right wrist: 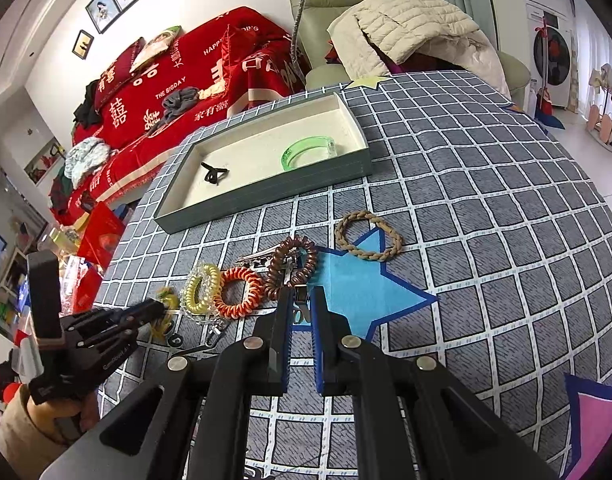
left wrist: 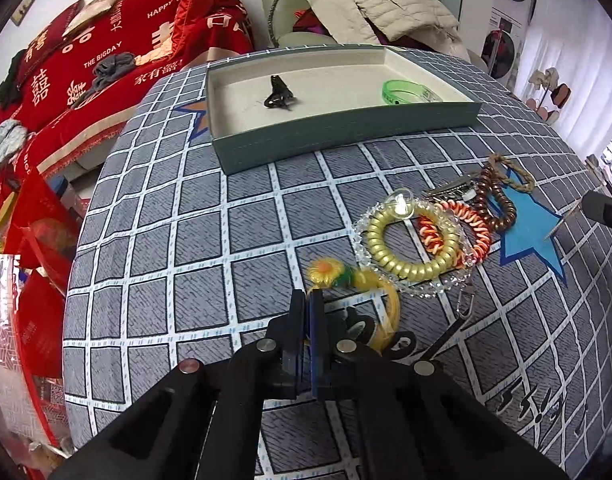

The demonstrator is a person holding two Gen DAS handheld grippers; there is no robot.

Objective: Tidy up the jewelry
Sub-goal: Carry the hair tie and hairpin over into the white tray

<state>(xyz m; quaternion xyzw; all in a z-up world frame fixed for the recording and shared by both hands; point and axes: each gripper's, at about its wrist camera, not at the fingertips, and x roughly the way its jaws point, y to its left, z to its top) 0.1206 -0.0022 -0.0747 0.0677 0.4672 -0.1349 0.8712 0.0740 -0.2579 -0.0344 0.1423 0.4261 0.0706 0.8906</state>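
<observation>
My left gripper (left wrist: 310, 300) is shut at the near end of a yellow flower hair tie (left wrist: 328, 272), and a bit of yellow shows at its tips. In the right wrist view the same gripper (right wrist: 159, 308) sits on that tie (right wrist: 167, 294). Beside it lie a gold coil band (left wrist: 410, 256), an orange coil band (left wrist: 458, 232), a brown coil band (left wrist: 494, 200) and a braided ring (left wrist: 514, 172). My right gripper (right wrist: 301, 300) hovers over the blue star, shut on a thin metal clip (left wrist: 562, 226). The grey-green box (left wrist: 346, 136) holds a black clip (left wrist: 277, 94) and a green bangle (left wrist: 410, 94).
A clear bead bracelet (left wrist: 426, 292) with a snap hook (left wrist: 466, 304) rings the gold coil. Metal hair clips (right wrist: 257, 258) lie behind the coils. A hand (right wrist: 65, 412) holds the left gripper. A red sofa (right wrist: 193, 80) and an armchair (right wrist: 346, 8) stand beyond the checked tablecloth (left wrist: 185, 240).
</observation>
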